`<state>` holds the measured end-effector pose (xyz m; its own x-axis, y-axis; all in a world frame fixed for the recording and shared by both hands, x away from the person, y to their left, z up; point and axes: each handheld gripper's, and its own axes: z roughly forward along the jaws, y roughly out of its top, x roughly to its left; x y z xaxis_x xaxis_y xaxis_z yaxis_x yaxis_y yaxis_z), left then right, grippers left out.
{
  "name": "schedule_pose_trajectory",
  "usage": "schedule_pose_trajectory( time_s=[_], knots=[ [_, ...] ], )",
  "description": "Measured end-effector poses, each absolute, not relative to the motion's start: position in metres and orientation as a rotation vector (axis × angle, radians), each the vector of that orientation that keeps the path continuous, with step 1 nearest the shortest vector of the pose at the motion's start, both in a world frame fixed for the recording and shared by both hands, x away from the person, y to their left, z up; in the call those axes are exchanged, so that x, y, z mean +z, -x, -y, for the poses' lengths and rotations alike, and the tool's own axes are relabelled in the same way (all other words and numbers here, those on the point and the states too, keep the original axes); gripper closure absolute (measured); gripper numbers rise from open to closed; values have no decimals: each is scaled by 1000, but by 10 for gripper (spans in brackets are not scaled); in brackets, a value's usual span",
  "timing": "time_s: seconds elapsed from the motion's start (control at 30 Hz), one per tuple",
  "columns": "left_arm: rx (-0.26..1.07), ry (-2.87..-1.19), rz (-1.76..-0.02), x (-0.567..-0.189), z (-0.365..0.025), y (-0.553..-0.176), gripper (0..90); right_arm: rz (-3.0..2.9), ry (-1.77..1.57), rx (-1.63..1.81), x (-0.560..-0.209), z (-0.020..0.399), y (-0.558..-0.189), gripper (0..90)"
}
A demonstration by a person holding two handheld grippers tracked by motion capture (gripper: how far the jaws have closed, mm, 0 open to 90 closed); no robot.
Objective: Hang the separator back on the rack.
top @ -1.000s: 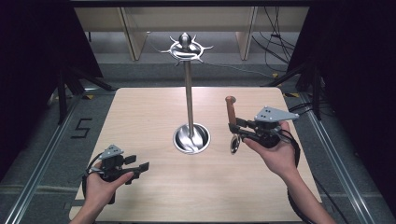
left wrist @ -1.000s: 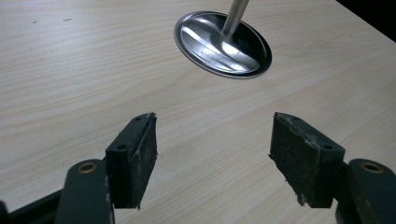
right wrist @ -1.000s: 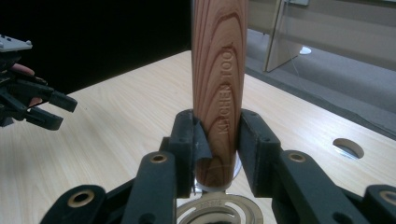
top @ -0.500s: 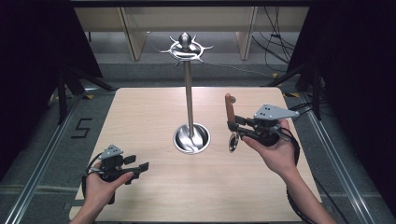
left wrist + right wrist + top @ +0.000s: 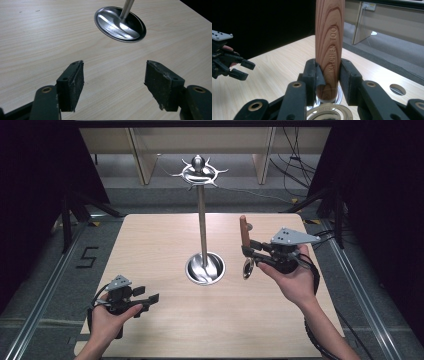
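Observation:
A kitchen tool with a reddish wooden handle (image 5: 243, 233) and a steel head (image 5: 248, 268) stands upright in my right gripper (image 5: 246, 253), right of the stand. In the right gripper view the pads are shut on the wooden handle (image 5: 329, 50), which bears the words "KITCHEN TOOL", and the steel head (image 5: 329, 113) hangs below it. A tall steel utensil stand (image 5: 202, 210) rises from a round base (image 5: 205, 268) at the table's middle, with a ring of hooks (image 5: 198, 171) on top. My left gripper (image 5: 149, 302) hovers open near the front left; nothing lies between its pads (image 5: 72, 83).
The light wooden table (image 5: 165, 240) has a round hole (image 5: 397, 89) near its far right corner. The stand's base (image 5: 120, 23) lies ahead of the left gripper. My left gripper (image 5: 241, 68) also shows at the left of the right gripper view. Dark floor and cables surround the table.
The right gripper with the tool has drifted slightly up and away from me. The left gripper has stayed where it was.

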<state>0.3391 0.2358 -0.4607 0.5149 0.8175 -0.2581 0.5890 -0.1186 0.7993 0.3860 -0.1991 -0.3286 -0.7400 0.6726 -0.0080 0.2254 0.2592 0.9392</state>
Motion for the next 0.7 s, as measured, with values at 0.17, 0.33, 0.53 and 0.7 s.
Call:
schedule_pose_trajectory(
  time_s=[0.17,0.33,0.53,0.7],
  knots=[
    [304,-1814,-1172,-461,-236,-339,310,-2125,-847,1506,-328,195,-385,693],
    [303,-1812,-1173,-461,-236,-339,310,-2129,-850,1504,-325,193,-386,693],
    [306,-1823,-1160,-460,-237,-339,310,-2119,-840,1515,-321,188,-387,693],
    [305,-1816,-1171,-460,-237,-339,310,-2104,-817,1508,-319,188,-389,693]
  ],
)
